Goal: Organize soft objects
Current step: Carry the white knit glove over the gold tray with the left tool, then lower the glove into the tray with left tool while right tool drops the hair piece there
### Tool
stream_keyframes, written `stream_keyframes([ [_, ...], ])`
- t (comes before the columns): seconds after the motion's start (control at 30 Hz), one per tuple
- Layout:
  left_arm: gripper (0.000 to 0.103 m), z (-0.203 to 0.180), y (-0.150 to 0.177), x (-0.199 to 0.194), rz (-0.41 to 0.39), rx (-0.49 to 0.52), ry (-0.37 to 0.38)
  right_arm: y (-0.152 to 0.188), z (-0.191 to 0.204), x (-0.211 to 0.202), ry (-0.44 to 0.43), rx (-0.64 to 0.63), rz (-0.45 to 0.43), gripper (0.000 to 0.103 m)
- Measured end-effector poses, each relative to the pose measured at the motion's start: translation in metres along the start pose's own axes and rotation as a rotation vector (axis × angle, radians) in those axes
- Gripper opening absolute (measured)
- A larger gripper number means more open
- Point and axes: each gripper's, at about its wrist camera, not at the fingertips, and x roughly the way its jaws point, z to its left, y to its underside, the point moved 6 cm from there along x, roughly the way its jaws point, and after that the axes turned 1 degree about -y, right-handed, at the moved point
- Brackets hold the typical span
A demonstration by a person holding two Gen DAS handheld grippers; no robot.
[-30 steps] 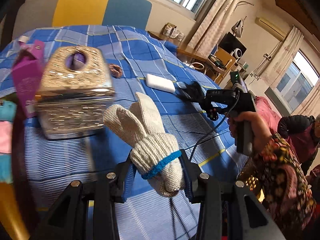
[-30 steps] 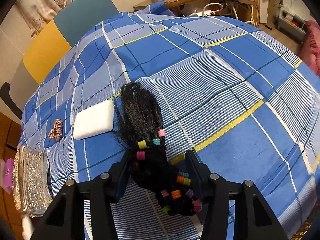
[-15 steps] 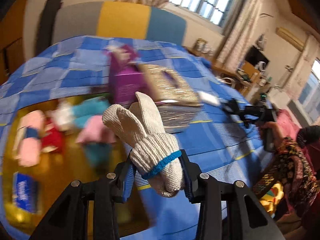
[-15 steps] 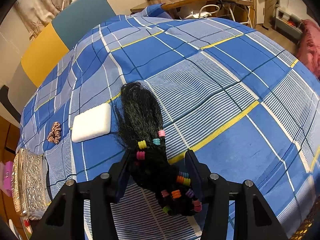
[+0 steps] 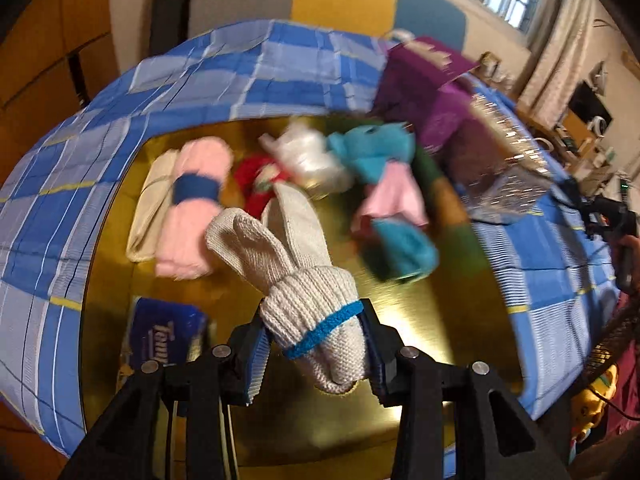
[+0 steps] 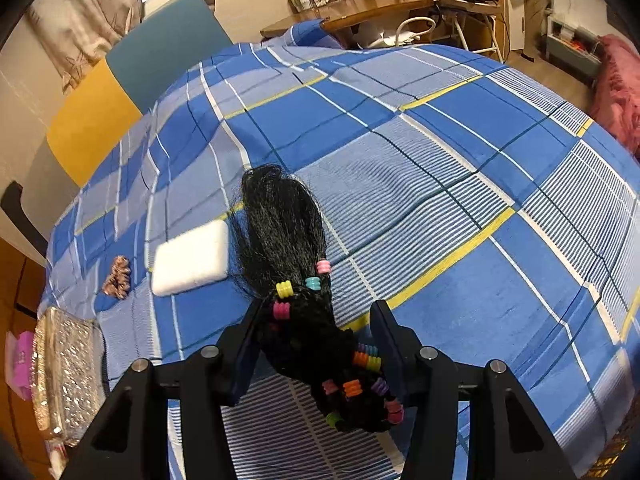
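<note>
My left gripper has the rolled pair of white knit gloves between its blue pads, the blue band around the bundle sitting right at the pads; the jaws are easing apart, yet the bundle is still pinched and hangs over the gold tray. Beyond it in the tray lie a pink roll with a dark blue band, a cream cloth to its left, a red piece, a white bundle and teal and pink fabric. A blue tissue pack lies near left in the tray. The tray rests on a blue plaid bedspread.

My right gripper is clamped on a black hairpiece with coloured beads, whose loose end lies on the bed, pointing away from me. Just left of it is a white sponge, farther left a brown scrunchie, and at the near left edge a glittering box.
</note>
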Motion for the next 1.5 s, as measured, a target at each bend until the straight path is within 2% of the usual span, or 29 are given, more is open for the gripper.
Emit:
stream_keyframes([
  [0.13, 0.043, 0.014, 0.007, 0.008, 0.028, -0.011, -0.052, 0.001, 0.007, -0.016, -0.062, 0.010, -0.063, 0.054],
  [0.27, 0.046, 0.017, 0.010, 0.004, 0.015, -0.011, -0.048, 0.012, 0.019, -0.029, -0.163, 0.034, -0.095, 0.054],
  [0.37, 0.048, 0.020, 0.013, 0.001, 0.010, -0.022, -0.041, 0.026, 0.026, -0.033, -0.179, 0.022, -0.074, 0.054],
  [0.47, 0.049, 0.022, 0.015, -0.002, -0.002, -0.020, -0.038, 0.043, 0.036, -0.044, -0.256, 0.055, -0.045, 0.054],
  [0.53, 0.049, 0.023, 0.015, -0.002, -0.011, -0.023, -0.028, 0.050, 0.046, -0.054, -0.279, 0.053, -0.042, 0.054],
  [0.7, 0.049, 0.030, 0.014, 0.004, -0.015, -0.065, -0.027, 0.070, 0.089, -0.094, -0.341, -0.022, -0.048, 0.054],
  [0.8, 0.049, 0.031, 0.010, 0.000, -0.045, -0.076, -0.037, 0.084, 0.115, -0.112, -0.387, -0.049, -0.035, 0.054],
  [0.93, 0.051, 0.034, 0.005, -0.008, -0.075, -0.093, -0.047, 0.108, 0.158, -0.124, -0.444, -0.106, 0.005, 0.054],
  [1.27, 0.052, 0.047, -0.005, -0.050, -0.207, -0.191, 0.024, 0.199, 0.286, -0.129, -0.619, -0.262, 0.184, 0.054],
  [1.4, 0.052, 0.049, -0.004, -0.060, -0.229, -0.203, 0.032, 0.232, 0.326, -0.119, -0.635, -0.320, 0.223, 0.054],
  [1.5, 0.052, 0.055, 0.000, -0.066, -0.245, -0.221, 0.030, 0.261, 0.353, -0.106, -0.642, -0.318, 0.284, 0.054],
])
